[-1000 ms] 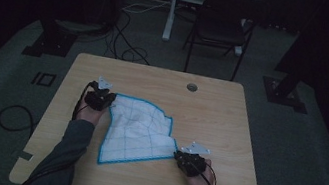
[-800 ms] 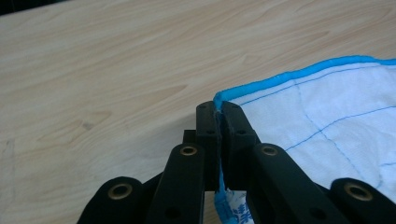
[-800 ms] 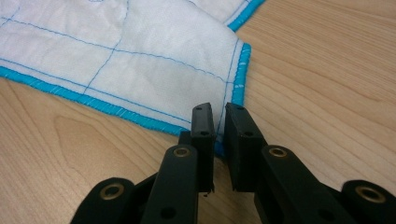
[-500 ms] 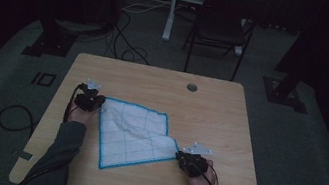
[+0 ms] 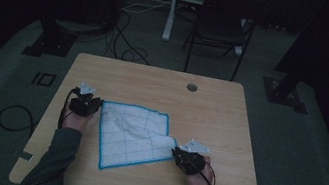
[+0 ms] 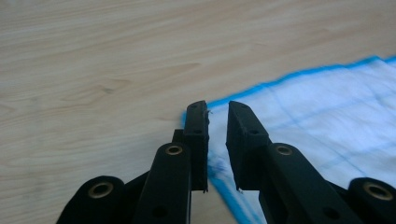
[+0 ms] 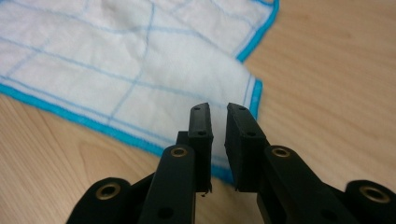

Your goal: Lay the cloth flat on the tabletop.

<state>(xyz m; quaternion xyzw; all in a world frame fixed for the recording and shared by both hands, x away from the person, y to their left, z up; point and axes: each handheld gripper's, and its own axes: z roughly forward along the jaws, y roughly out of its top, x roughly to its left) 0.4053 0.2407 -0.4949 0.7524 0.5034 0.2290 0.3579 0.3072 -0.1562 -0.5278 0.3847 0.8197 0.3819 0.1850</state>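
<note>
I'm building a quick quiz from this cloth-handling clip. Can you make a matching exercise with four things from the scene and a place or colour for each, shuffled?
Things:
1. cloth
2. left gripper
3. right gripper
4. round hole

Descriptions:
A. at the cloth's corner nearest the person's right side
B. white, with thin blue grid lines and a blue border
C. in the tabletop, near the far edge
D. at the cloth's far left corner, jaws slightly apart

Pairs: 1-B, 2-D, 3-A, 4-C

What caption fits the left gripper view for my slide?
Left tool, jaws slightly apart, poised at the blue-edged corner of a white cloth lying on the wooden table.
</note>
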